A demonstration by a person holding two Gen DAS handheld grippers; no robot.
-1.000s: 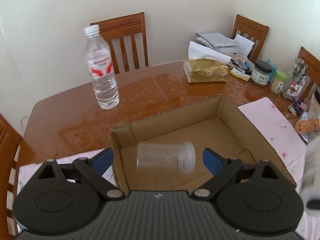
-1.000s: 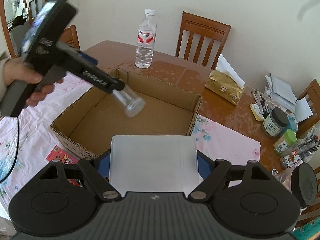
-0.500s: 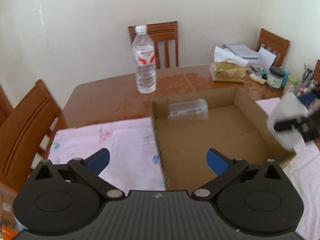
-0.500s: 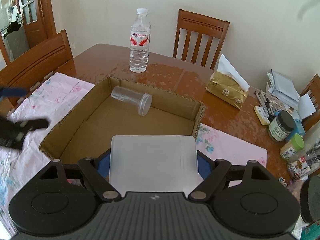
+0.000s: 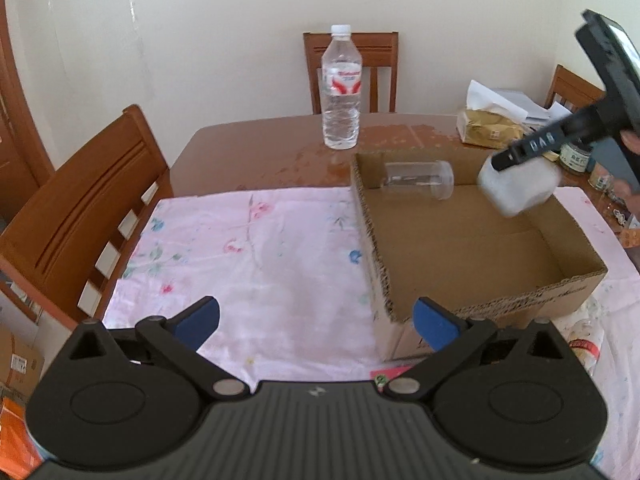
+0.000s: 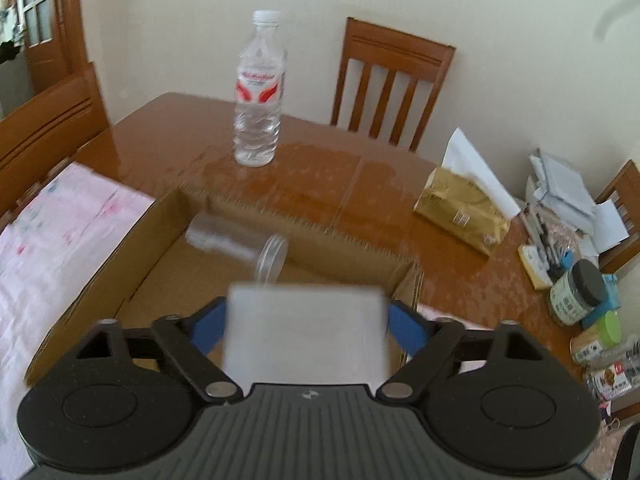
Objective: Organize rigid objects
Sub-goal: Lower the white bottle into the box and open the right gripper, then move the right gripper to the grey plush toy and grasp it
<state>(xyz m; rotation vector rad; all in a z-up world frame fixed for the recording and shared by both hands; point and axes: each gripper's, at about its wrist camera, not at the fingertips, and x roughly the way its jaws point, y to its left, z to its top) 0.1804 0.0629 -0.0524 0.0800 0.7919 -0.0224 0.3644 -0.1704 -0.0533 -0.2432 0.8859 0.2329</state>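
Note:
A clear plastic jar [image 5: 420,180] [image 6: 240,242] lies on its side inside the open cardboard box [image 5: 372,240] [image 6: 340,240], against the far wall. My left gripper [image 5: 316,322] is open and empty, over the pink cloth left of the box. My right gripper [image 6: 308,328] [image 5: 516,156] hovers over the box's right side. Its jaws are opening, and a blurred white square container [image 6: 306,336] [image 5: 518,188] sits between them. The blue pads stand slightly off the container's sides.
A water bottle [image 5: 341,92] [image 6: 258,96] stands on the wooden table beyond the box. A gold tissue pack [image 6: 464,216], jars, pens and papers [image 6: 576,292] crowd the right end. Wooden chairs [image 5: 80,216] ring the table. A pink floral cloth [image 5: 248,248] covers the near side.
My left gripper let go of the clear jar, which now rests in the box, and drew back to the left. My right gripper moved over the box and its jaws widened around the white container.

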